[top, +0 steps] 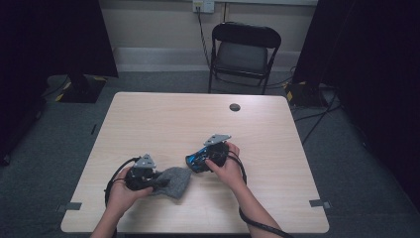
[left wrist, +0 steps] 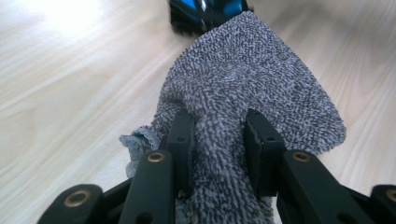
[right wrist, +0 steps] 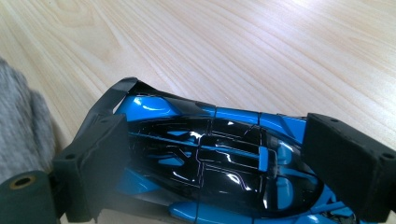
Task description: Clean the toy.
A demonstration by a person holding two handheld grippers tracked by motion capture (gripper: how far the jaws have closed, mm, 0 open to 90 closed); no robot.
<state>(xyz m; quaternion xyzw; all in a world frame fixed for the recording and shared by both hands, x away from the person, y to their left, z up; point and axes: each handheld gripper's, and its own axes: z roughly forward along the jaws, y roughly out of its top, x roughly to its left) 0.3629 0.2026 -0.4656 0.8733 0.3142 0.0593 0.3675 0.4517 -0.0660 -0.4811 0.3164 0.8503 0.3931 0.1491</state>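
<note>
A grey terry cloth [top: 174,181] lies rumpled on the wooden table [top: 168,119] near its front edge. My left gripper [top: 159,181] is shut on it. In the left gripper view the two black pads [left wrist: 183,135] pinch a ridge of the cloth [left wrist: 247,70]. A blue and black toy car [top: 198,161] sits just right of the cloth, and its tail [left wrist: 205,11] touches the cloth's far end. My right gripper [top: 196,162] stands open around the car [right wrist: 205,158], one jaw at the rear wing and one at the nose. The cloth's edge [right wrist: 18,126] lies at that view's left.
A black folding chair [top: 245,49] stands behind the table's far edge. A dark round cable hole [top: 235,107] sits in the tabletop at the back. Black curtains and cables flank the table on both sides.
</note>
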